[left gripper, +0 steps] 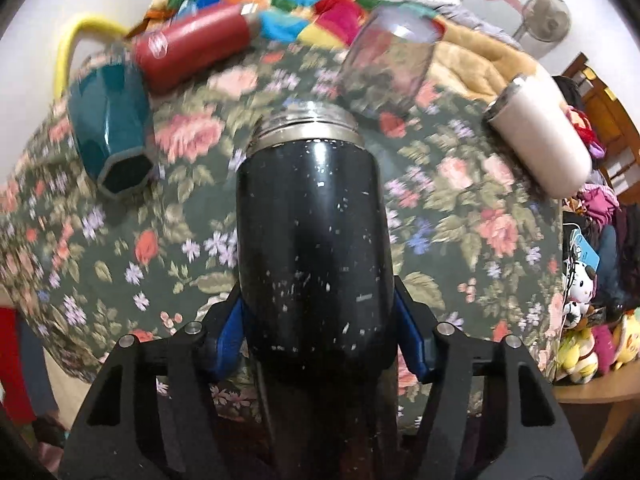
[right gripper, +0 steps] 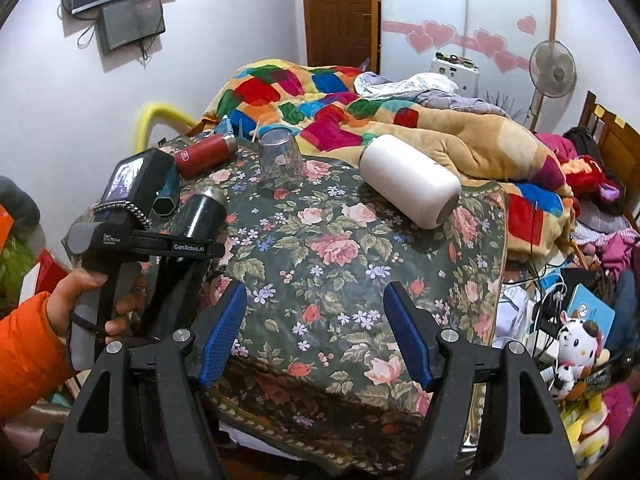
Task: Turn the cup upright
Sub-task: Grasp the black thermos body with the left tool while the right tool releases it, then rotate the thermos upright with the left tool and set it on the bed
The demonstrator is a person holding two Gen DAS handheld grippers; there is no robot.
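**One cup in the left claw, its long axis running straight out from the fingers**

One black speckled cup fills the centre of the left wrist view, pinched near its closed base between the blue pads of the left claw. The cup's long axis lies along the fingers: the base sits low in the frame by the claw, and the threaded steel mouth points away toward the upper centre. In the right wrist view the same cup shows at left centre, tilted with the steel end up and away from the person's hand, apparently held above the left edge of the flowered counter and not resting on it. My judgement is that the cup is partway through the turn: the mouth is raised but not yet vertical, so the coming move calls for rotating the left wrist until the axis stands plumb, then lowering the base onto the cloth.

The right claw is spread wide with nothing between its pads, hovering over the lower centre of the counter, well apart from the black cup; the left is plainly the working one.

Other vessels sit clear of the turn: a teal cup lying at upper left, a red bottle on its side above it, an inverted clear glass at upper centre right, and a white tumbler lying at right. The background blur in the left view suggests motion.
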